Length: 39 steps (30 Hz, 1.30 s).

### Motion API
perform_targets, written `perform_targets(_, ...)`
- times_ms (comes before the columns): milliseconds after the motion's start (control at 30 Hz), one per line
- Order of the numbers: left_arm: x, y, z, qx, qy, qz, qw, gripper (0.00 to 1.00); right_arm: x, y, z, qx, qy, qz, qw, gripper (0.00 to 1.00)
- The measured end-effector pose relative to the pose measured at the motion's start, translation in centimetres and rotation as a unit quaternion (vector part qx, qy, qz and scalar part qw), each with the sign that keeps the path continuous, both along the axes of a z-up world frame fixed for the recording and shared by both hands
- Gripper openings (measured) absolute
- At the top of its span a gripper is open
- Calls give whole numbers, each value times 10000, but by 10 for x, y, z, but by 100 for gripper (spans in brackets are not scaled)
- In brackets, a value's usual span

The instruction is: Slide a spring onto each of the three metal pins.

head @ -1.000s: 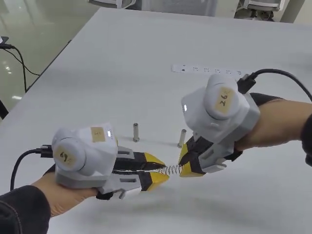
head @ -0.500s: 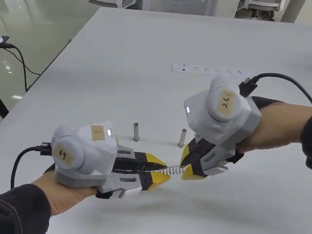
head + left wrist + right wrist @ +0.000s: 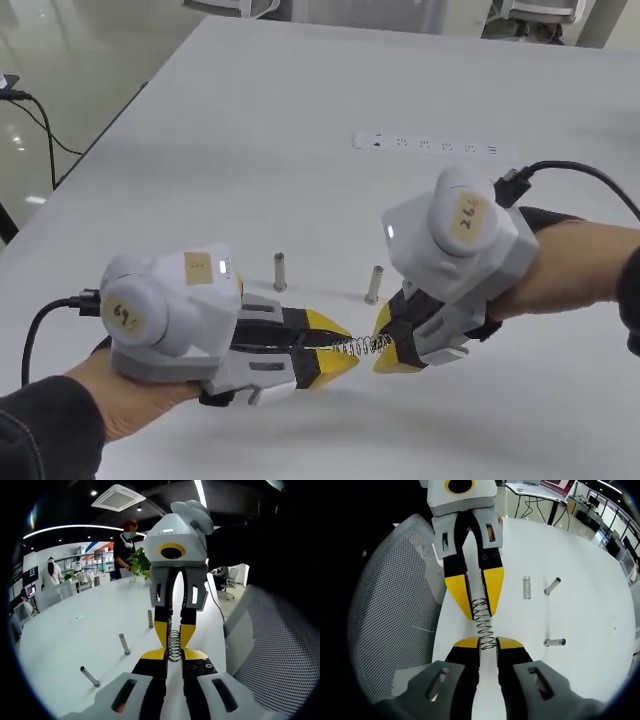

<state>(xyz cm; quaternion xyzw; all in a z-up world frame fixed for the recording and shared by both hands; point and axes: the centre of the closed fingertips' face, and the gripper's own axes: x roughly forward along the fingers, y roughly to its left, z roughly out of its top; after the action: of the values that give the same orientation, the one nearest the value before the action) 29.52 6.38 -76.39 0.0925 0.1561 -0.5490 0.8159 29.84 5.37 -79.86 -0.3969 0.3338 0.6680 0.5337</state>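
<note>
Yellow jaw tips of left gripper (image 3: pixel 343 350) and right gripper (image 3: pixel 388 345) each clamp one end of the spring (image 3: pixel 362 346), just above the table (image 3: pixel 250 140). Beyond the spring, two upright pins: right pin (image 3: pixel 375 284), left pin (image 3: pixel 279 271). Loose spring (image 3: pixel 527 587) lies flat, well apart.

A thin steel coil spring (image 3: pixel 362 347) is held just above the table, almost level. One end is pinched between the closed jaws of the left tool (image 3: pixel 338 353) and the other end between the closed jaws of the right tool (image 3: pixel 386 345). Behind it two short grey metal pins stand upright on the table, toward its near edge and well away from its left edge: the left pin (image 3: pixel 279 271) and the right pin (image 3: pixel 374 284), clearly apart. In the right gripper view a second spring (image 3: pixel 527 587) shows near one pin; whether it sits on a third pin I cannot tell.
</note>
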Motion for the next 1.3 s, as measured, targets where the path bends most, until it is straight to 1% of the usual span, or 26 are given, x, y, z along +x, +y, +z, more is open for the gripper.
perform_targets(133, 1, 0, 0, -15, 7, 20, 10000, 7, 0, 0, 3, 35, -25, -18, 10000, 13)
perform_targets(200, 1, 1, -1, 6, 0, 21, 10000, 7, 1, 0, 6, 35, -46, -26, 10000, 13)
perform_targets(300, 1, 1, -3, 71, -2, 25, 10000, 7, 0, 2, 13, 66, -41, -60, 10000, 13)
perform_targets(367, 1, 1, -4, 91, -6, 24, 10000, 7, -1, 4, 18, 96, -17, -87, 9999, 13)
perform_targets(567, 0, 1, -5, 122, -12, 17, 9999, 7, -3, 8, 26, 141, 30, -139, 9998, 13)
perform_targets(667, 0, 1, -6, 149, -3, 11, 9999, 7, -6, 12, 31, 244, 92, -170, 9995, 13)
perform_targets(800, 0, 1, -6, 139, -6, 12, 9999, 7, -7, 17, 37, 298, 110, -188, 9993, 13)
perform_targets(1200, 1, -1, -7, 112, 20, -7, 9999, 7, -9, 23, 41, 195, 143, -207, 9995, 12)
perform_targets(1300, 2, -1, -7, 106, 25, -10, 9999, 7, -9, 25, 42, 183, 114, -181, 9996, 12)
